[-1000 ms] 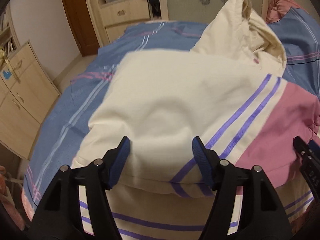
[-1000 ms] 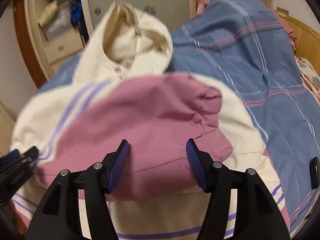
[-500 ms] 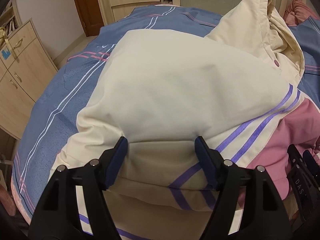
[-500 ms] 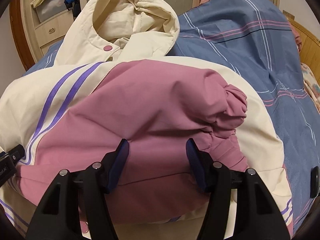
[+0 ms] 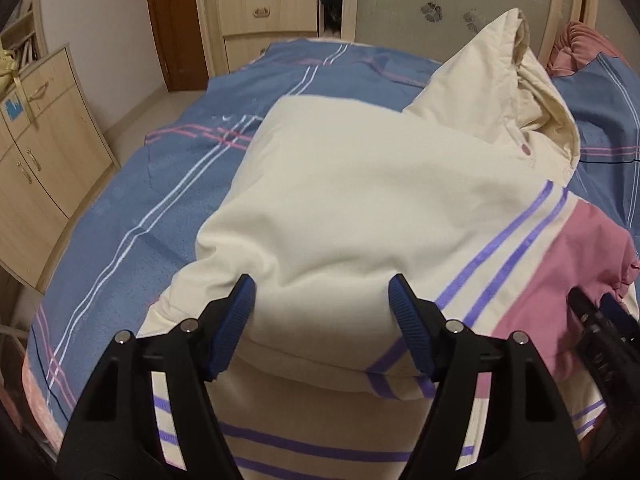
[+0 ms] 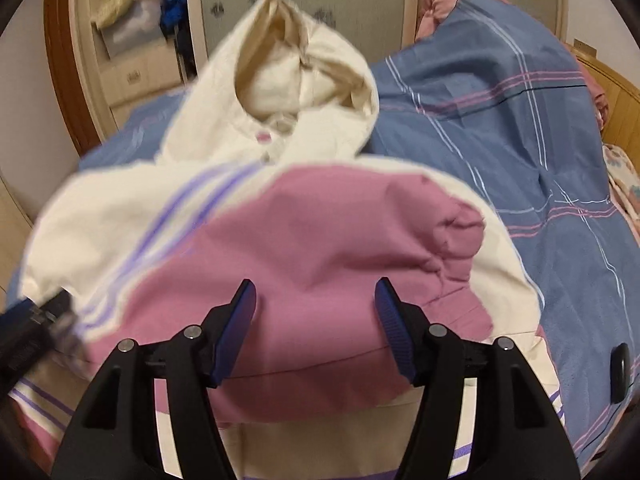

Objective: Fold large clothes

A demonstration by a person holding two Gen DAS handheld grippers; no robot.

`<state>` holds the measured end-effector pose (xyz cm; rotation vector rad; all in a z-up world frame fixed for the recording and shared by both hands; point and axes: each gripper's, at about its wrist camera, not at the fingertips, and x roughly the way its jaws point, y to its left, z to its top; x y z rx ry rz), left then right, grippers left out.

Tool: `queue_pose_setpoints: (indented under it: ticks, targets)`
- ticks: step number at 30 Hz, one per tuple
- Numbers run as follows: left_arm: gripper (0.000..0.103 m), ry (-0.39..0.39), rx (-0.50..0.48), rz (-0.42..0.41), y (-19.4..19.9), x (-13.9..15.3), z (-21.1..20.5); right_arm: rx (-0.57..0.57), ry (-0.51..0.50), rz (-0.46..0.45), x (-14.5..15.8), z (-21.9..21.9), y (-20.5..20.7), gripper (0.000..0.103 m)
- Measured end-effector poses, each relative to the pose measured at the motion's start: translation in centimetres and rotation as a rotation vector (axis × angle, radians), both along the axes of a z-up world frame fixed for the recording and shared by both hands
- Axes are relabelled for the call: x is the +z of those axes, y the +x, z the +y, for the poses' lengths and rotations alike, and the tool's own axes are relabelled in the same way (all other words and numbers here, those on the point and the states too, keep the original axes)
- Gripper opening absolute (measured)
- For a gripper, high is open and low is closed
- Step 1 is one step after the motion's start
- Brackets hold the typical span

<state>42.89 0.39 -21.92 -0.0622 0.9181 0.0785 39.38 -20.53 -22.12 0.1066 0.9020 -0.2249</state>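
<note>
A large cream hooded jacket (image 5: 360, 208) with purple stripes and a pink sleeve (image 6: 320, 248) lies folded in a puffy bundle on the bed. Its hood (image 6: 280, 80) stands up at the far end. My left gripper (image 5: 322, 320) is open, its blue pads on either side of the cream fold's near edge. My right gripper (image 6: 316, 320) is open too, its pads flanking the pink sleeve's near edge. The right gripper shows at the right edge of the left wrist view (image 5: 600, 332).
The bed has a blue plaid cover (image 5: 132, 216). A wooden cabinet (image 5: 36, 152) stands left of it, drawers (image 5: 264, 12) and a wardrobe door (image 5: 440, 4) behind. A heaped blue quilt (image 6: 500, 120) lies at the right, by a wooden headboard (image 6: 616, 92).
Both grippers have drawn back and risen a little from the jacket; the views tilted up toward the hood. Both jaws stay open.
</note>
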Motion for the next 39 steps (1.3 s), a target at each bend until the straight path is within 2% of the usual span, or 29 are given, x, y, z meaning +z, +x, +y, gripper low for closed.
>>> queue_pose_setpoints:
  ticks: [4, 8, 11, 14, 16, 21, 26, 30, 32, 36, 39]
  targets:
    - [0.075, -0.011, 0.012, 0.042, 1.5, -1.8, 0.1, 0.01, -0.009, 0.022, -1.5, -0.7, 1.2, 0.071]
    - [0.077, 0.008, 0.022, 0.047, 2.2, -2.3, -0.5, 0.013, -0.043, 0.047, -1.5, -0.3, 1.9, 0.072]
    - [0.076, -0.01, 0.011, 0.005, 0.5, -0.4, -0.2, -0.002, -0.007, -0.007, 0.1, -1.1, -0.1, 0.072]
    - [0.076, 0.018, 0.004, -0.07, -1.0, 1.4, 0.0, -0.022, -0.044, -0.095, 2.2, -1.9, -1.7, 0.072]
    - [0.076, 0.009, 0.008, -0.068, -0.7, 1.5, 0.4, -0.026, -0.024, -0.108, 2.8, -3.1, -1.2, 0.072]
    - [0.078, -0.029, 0.026, -0.017, 1.4, -0.4, 1.4, -0.053, 0.013, -0.004, 0.7, -6.7, 2.9, 0.054]
    - [0.084, 0.014, 0.032, 0.012, 4.0, -1.9, 0.5, -0.038, -0.083, 0.059, -1.2, -6.2, 6.4, 0.053]
    - [0.083, -0.018, 0.032, 0.048, 4.8, -1.8, 1.1, -0.005, -0.156, 0.085, -1.7, -5.1, 7.3, 0.054]
    - [0.078, -0.044, 0.024, 0.031, 3.3, -0.5, 1.7, 0.006, -0.108, 0.055, -0.6, -5.4, 5.8, 0.054]
    - [0.078, -0.099, 0.021, -0.031, -0.8, 2.0, 3.2, 0.042, 0.04, -0.045, 2.5, -6.1, 0.4, 0.054]
    - [0.078, -0.107, -0.006, -0.031, -2.6, 2.4, 3.3, 0.065, 0.099, -0.042, 2.8, -7.0, -2.3, 0.054]
